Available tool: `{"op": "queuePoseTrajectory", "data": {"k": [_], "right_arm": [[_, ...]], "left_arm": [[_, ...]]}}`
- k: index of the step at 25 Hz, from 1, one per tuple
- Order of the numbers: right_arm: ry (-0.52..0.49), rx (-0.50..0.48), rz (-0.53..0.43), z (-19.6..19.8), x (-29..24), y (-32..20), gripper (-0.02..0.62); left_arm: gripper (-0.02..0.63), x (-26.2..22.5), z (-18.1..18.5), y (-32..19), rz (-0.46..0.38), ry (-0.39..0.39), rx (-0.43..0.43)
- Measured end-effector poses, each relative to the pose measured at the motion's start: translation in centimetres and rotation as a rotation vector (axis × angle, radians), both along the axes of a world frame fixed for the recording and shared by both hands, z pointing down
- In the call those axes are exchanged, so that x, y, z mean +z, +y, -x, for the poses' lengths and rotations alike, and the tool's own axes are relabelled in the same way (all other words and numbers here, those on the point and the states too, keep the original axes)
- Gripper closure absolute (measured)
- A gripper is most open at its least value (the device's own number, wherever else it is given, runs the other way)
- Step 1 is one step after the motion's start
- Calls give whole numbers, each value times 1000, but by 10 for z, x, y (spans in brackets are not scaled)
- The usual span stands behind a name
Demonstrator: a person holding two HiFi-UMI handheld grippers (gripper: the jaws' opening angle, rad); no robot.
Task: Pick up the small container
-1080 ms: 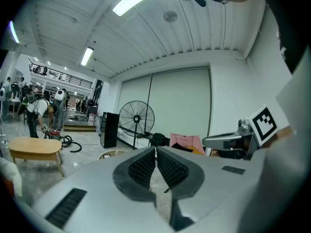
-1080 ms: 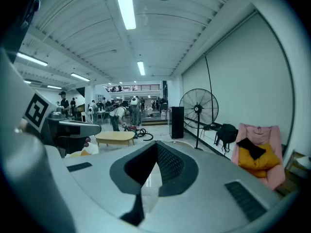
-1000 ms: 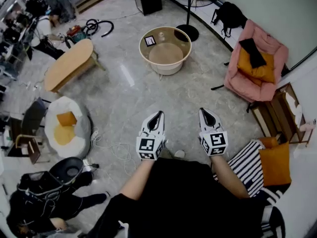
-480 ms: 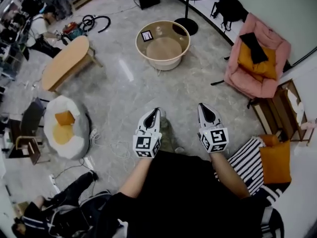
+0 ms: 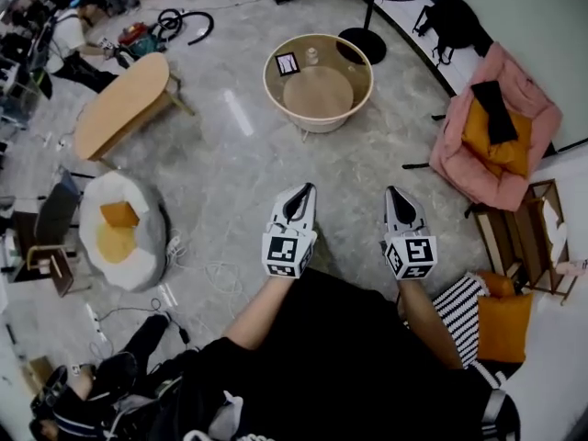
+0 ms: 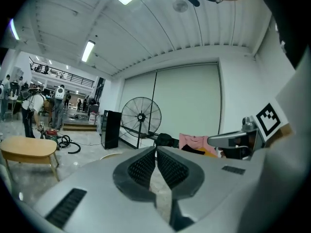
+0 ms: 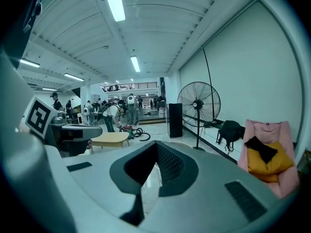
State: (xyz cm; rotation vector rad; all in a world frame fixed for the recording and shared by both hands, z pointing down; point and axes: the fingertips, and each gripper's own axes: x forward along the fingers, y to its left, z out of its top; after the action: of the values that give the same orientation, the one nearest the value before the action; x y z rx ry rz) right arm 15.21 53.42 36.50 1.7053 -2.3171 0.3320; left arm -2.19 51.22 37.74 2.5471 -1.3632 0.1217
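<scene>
Approach stage, seemingly: white-shelled left gripper [image 5: 300,192] and right gripper [image 5: 396,196] closed, empty, well short of small clear container [image 5: 312,56] on round beige glass-topped table [image 5: 312,125]; next, step closer, spread jaws around it.

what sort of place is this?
Probably a mock lounge staged inside a large workshop hall: pink armchair, round coffee table, industrial pedestal fan, and people working among equipment farther back.

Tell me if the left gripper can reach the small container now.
Probably not from here: a stretch of floor separates the shut left gripper from the small container, though nothing blocks the way.
</scene>
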Motion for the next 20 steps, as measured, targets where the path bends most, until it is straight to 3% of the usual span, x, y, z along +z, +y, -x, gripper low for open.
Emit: {"op": "queuePoseTrajectory", "data": {"k": [7, 11, 20], "right_arm": [[-5, 3, 7, 21, -6, -120, 574], [-3, 26, 19, 37, -7, -176, 574], [67, 21, 20, 68, -8, -252, 574]], "left_arm": [[577, -15, 18, -117, 32, 70, 27], [577, -19, 34, -172, 15, 68, 54], [577, -18, 67, -248, -19, 62, 91]]}}
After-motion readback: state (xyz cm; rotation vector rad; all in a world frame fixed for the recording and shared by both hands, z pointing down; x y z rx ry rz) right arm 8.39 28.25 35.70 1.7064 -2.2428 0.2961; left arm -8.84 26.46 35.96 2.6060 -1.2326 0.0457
